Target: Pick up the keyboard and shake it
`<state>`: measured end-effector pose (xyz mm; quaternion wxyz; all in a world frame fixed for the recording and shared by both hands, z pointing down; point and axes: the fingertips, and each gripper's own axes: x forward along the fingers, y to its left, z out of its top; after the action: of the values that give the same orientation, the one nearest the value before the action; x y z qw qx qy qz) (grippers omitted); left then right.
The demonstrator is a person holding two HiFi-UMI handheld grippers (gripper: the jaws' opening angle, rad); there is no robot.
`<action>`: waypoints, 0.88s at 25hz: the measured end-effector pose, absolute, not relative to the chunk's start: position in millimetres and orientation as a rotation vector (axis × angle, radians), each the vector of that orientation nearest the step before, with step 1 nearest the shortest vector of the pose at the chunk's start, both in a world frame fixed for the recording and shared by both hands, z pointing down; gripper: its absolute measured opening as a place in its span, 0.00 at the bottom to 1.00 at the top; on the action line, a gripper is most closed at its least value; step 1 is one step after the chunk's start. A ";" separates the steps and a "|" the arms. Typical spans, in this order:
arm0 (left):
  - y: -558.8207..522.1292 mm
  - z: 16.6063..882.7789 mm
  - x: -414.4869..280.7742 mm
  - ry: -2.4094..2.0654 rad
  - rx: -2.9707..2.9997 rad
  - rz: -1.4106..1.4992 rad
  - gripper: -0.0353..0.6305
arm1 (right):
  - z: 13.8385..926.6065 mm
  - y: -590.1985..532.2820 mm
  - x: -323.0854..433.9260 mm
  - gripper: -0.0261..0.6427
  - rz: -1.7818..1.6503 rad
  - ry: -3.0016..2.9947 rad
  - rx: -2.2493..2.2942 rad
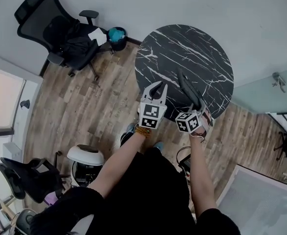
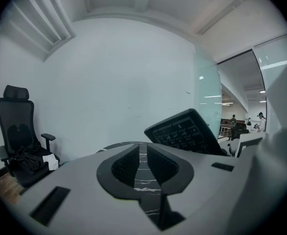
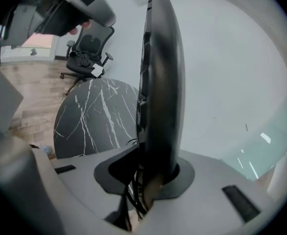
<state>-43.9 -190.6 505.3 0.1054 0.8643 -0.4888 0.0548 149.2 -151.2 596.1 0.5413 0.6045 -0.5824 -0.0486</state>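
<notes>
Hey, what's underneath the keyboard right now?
The keyboard, gripped on edge by the right tool, hangs over the black marble table; bare marble shows below it. The strip directly behind keyboard and tool is covered.

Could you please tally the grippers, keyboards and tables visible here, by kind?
Grippers: 2 (left gripper, right gripper)
Keyboard: 1
Table: 1
Total: 4

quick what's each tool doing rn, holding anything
left tool: empty, jaws only a narrow gap apart
right tool: closed on the keyboard, which stands on edge between its jaws
</notes>
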 end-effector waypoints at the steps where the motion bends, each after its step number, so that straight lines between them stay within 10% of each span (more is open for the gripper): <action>1: -191.3 504.2 -44.6 -1.440 2.550 0.162 0.14 | 588.6 -153.2 148.8 0.16 -0.089 -1.412 1.472; 22: -164.6 489.9 -9.7 -1.339 2.673 0.219 0.14 | 520.4 -137.3 195.5 0.16 2.074 -2.351 2.600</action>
<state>-9.7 -164.6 489.9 0.0718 0.8895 -0.4454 0.0728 195.5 -137.3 520.4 -0.4492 0.5703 -0.5157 0.4550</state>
